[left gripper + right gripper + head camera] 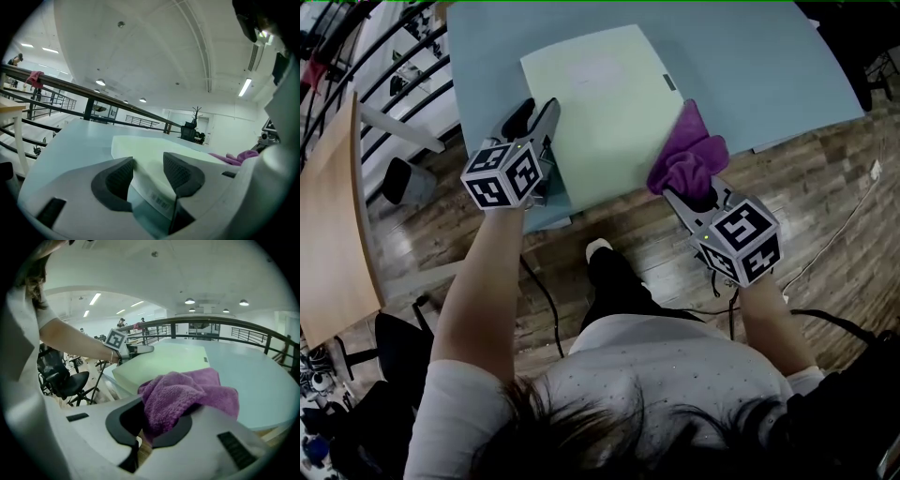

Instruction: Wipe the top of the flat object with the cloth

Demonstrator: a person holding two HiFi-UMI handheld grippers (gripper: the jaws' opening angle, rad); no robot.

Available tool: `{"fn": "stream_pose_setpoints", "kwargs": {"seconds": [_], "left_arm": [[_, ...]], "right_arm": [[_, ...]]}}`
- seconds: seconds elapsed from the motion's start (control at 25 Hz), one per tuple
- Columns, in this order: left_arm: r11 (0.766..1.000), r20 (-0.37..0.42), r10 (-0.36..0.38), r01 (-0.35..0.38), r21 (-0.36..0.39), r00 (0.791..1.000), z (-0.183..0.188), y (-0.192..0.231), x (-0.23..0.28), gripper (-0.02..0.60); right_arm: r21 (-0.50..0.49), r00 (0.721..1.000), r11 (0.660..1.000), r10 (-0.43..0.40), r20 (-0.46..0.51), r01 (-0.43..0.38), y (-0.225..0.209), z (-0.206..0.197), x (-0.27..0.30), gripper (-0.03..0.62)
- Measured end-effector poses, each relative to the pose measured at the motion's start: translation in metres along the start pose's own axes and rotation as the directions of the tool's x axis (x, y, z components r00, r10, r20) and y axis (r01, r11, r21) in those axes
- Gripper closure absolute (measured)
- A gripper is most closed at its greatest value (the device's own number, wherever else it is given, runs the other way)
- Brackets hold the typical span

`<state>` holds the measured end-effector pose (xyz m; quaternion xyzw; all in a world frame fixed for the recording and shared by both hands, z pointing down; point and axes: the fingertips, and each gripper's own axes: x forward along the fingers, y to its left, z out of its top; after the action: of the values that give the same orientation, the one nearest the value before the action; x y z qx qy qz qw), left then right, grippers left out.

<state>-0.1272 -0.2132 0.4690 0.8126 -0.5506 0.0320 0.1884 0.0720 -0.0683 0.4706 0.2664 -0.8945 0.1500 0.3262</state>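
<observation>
On blue table (750, 66): pinching cloth (689, 155) in right gripper (694, 195) over flat object (600, 112); straddling its edge with narrowly parted left gripper (536, 117); catching barcode label (158, 200) only in left gripper view.

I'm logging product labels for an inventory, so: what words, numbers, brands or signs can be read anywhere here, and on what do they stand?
No text reads as words or numbers.
Barcode sticker on the side edge of the pale green flat slab: bars only, print too small to read.
Faint rectangular patch on the slab's top: too blurred.
Two black-and-white marker cubes: square patterns, no letters.
Purple terry cloth: no print.
</observation>
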Motion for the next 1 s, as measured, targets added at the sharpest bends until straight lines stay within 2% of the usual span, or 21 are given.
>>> {"fn": "stream_pose_setpoints", "kwargs": {"seconds": [0.24, 0.44, 0.56, 0.68, 0.8, 0.92, 1.0], "left_arm": [[1.0, -0.004, -0.013, 0.013, -0.01, 1.0, 0.005, -0.002, -0.003, 0.38], [0.997, -0.042, -0.023, 0.02, -0.072, 0.999, 0.005, -0.001, -0.005, 0.38], [0.994, -0.066, -0.032, 0.025, -0.11, 0.997, 0.007, -0.001, -0.005, 0.379], [0.989, -0.089, -0.041, 0.027, -0.147, 0.995, 0.01, -0.003, -0.004, 0.379], [0.982, -0.12, -0.032, 0.009, -0.188, 0.992, 0.006, -0.011, -0.008, 0.374], [0.98, -0.129, -0.02, -0.007, -0.199, 0.991, 0.013, -0.017, -0.016, 0.373], [0.982, -0.144, -0.075, 0.049, -0.18, 0.987, 0.022, -0.03, -0.025, 0.373]], "right_arm": [[0.011, 0.99, 0.993, -0.114, -0.083, 0.116, -0.034, -0.019, -0.022, 0.586], [0.047, 0.983, 0.991, -0.116, -0.143, 0.124, -0.044, -0.018, -0.036, 0.586], [0.07, 0.978, 0.983, -0.16, -0.136, 0.171, -0.056, -0.003, -0.049, 0.586], [0.078, 0.962, 0.963, -0.25, -0.105, 0.259, -0.079, 0.017, -0.066, 0.586], [0.088, 0.925, 0.921, -0.375, -0.06, 0.379, -0.104, 0.033, -0.091, 0.586], [0.117, 0.881, 0.883, -0.466, 0.089, 0.455, -0.119, 0.07, -0.116, 0.586], [0.141, 0.84, 0.872, -0.49, 0.235, 0.469, -0.115, 0.101, -0.135, 0.586]]}}
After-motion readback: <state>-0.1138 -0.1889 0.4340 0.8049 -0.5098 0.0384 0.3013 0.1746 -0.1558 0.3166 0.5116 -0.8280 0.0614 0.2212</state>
